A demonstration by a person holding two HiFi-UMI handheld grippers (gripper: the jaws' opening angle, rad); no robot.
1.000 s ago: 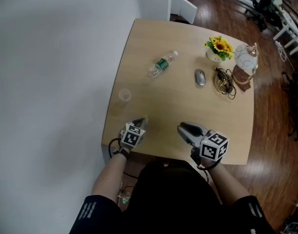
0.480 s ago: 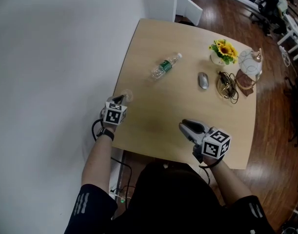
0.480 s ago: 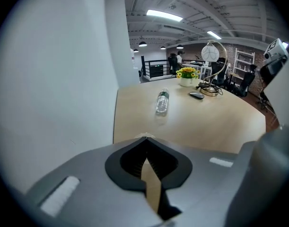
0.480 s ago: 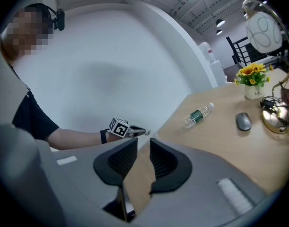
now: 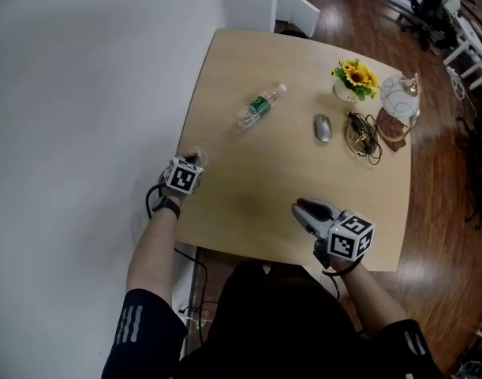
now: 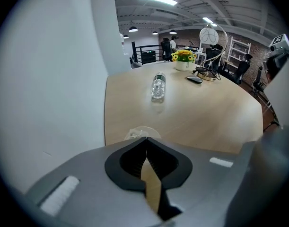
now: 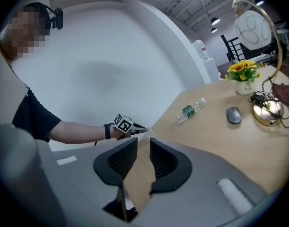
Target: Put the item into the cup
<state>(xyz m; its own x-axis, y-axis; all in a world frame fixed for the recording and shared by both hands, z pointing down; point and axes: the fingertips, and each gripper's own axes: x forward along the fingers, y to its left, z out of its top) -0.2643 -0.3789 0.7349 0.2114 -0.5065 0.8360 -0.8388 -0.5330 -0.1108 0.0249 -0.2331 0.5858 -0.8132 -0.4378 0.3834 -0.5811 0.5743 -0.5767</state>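
A small clear cup (image 5: pixel 199 157) stands at the left edge of the wooden table (image 5: pixel 256 188). In the left gripper view the cup (image 6: pixel 140 132) sits just past my left gripper (image 6: pixel 145 140), whose jaws are pressed together. I see nothing between them. From the head view, my left gripper (image 5: pixel 192 162) hovers right at the cup's near side. Over the table's front edge, my right gripper (image 5: pixel 301 210) is open and empty; its jaws (image 7: pixel 143 142) stand apart with bare table showing between them.
A plastic water bottle (image 5: pixel 260 106) lies on its side in the middle far part. At the far right are a grey mouse (image 5: pixel 323 126), a pot of sunflowers (image 5: pixel 353 77), a lamp (image 5: pixel 398 95) and tangled cables (image 5: pixel 364 133). A white wall borders the table's left.
My left gripper moved from the table's front edge away and to the left, up to the cup. The right gripper stayed nearly in place.
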